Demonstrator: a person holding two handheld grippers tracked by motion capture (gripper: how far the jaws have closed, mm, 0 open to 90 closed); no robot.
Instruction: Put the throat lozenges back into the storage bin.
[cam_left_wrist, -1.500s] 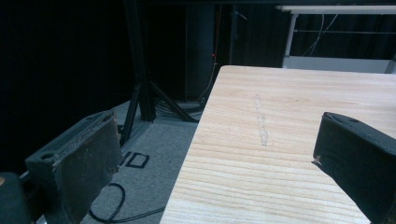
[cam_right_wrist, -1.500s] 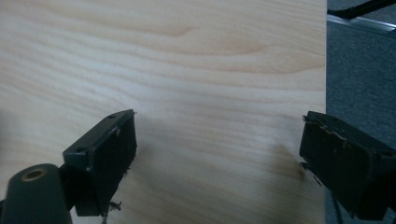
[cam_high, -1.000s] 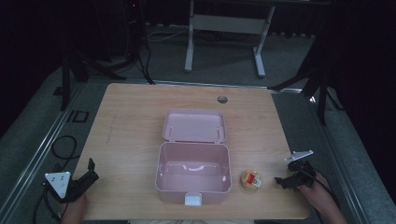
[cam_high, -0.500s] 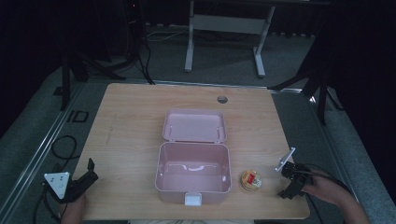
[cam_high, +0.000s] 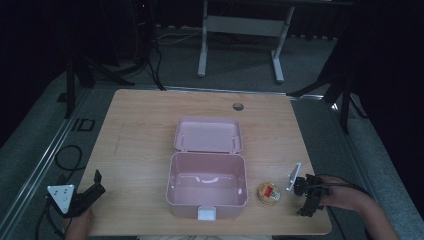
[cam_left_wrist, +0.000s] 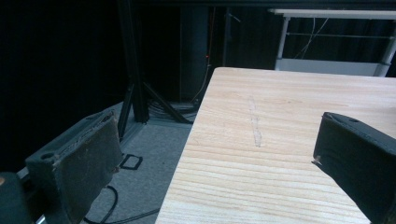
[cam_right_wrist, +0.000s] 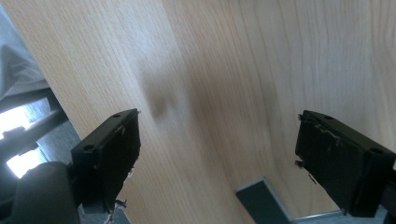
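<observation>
Both grippers black; left gripper (cam_high: 82, 200) w/ grey triangular plate, dark worn jaws; right gripper (cam_high: 306, 196) w/ black cable.

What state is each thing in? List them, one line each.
Pink box: open, empty, lid laid back flat.
Latch: undone, at the front edge.
Round tin: shut, upright on the table, right of the box.
Left gripper: open, holding nothing.
Right gripper: open, holding nothing, over bare table.

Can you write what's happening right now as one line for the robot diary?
right gripper: jaws open, empty, beside small round tin | left gripper: jaws open, empty, at table's left corner | pink box: lid open, looks empty
</observation>
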